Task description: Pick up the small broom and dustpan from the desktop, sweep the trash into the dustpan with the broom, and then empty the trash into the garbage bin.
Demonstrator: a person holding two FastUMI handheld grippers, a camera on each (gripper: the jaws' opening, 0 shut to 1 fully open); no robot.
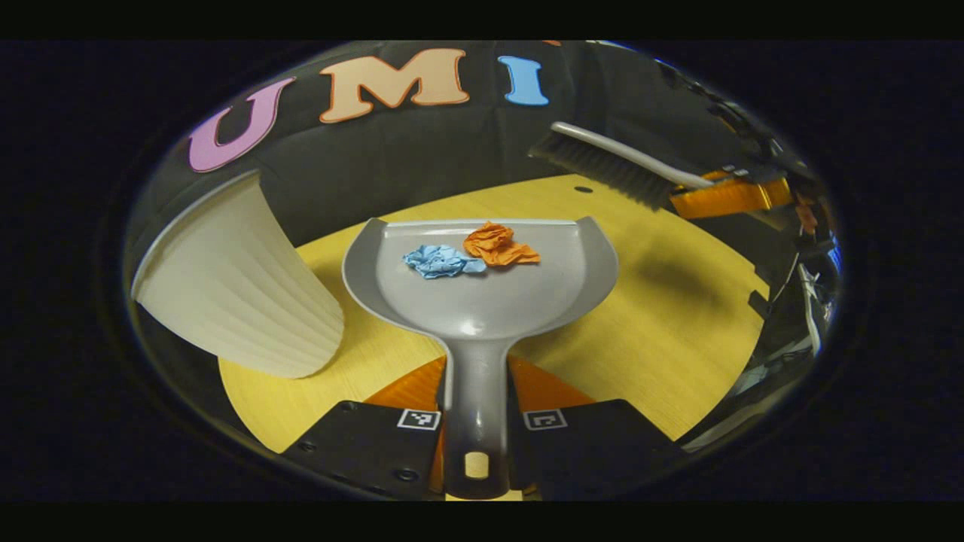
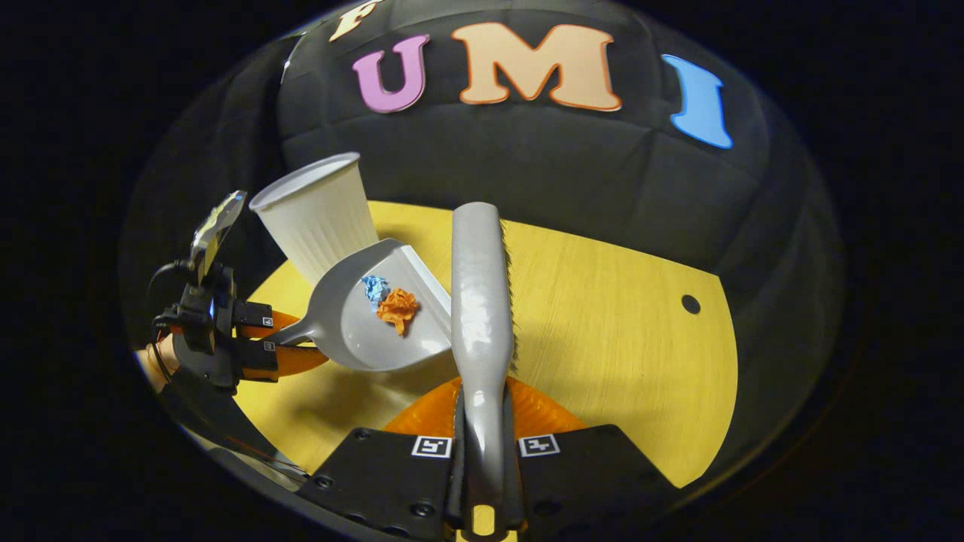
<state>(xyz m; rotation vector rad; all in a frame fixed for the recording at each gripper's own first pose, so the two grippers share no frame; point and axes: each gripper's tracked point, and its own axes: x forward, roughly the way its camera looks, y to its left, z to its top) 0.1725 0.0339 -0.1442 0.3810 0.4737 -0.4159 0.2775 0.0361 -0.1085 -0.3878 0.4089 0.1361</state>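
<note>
In the left gripper view, the left gripper (image 1: 476,421) pinches the dustpan (image 1: 482,293) by its handle, one finger on each side, at 6 o'clock. The pan spreads out toward 12 o'clock above the yellow surface (image 1: 678,331). Two paper wads lie in the pan near its front edge: a blue wad (image 1: 440,260) and an orange wad (image 1: 498,245), touching, the orange one at about 2 o'clock from the blue. A white ribbed bin (image 1: 241,293) stands tilted in this view at 9 o'clock, just beside the pan's left wall. At 2 o'clock the broom (image 1: 610,162) hangs above the surface, bristles down, with the right gripper (image 1: 727,192) closed on its handle end.

In the right gripper view, the right gripper (image 2: 483,444) clamps the broom (image 2: 482,301) handle between both fingers at 6 o'clock; the broom runs straight up toward 12 o'clock, bristles showing along its right edge. At 9 o'clock from the broom sits the dustpan (image 2: 369,331), tilted, with the blue wad (image 2: 373,287) and orange wad (image 2: 398,309) inside. The left gripper (image 2: 290,339) grips its handle at 9 o'clock. The bin (image 2: 320,214) rises behind the pan at 11 o'clock, its open rim up. The surface (image 2: 617,339) stretches off to 3 o'clock.
</note>
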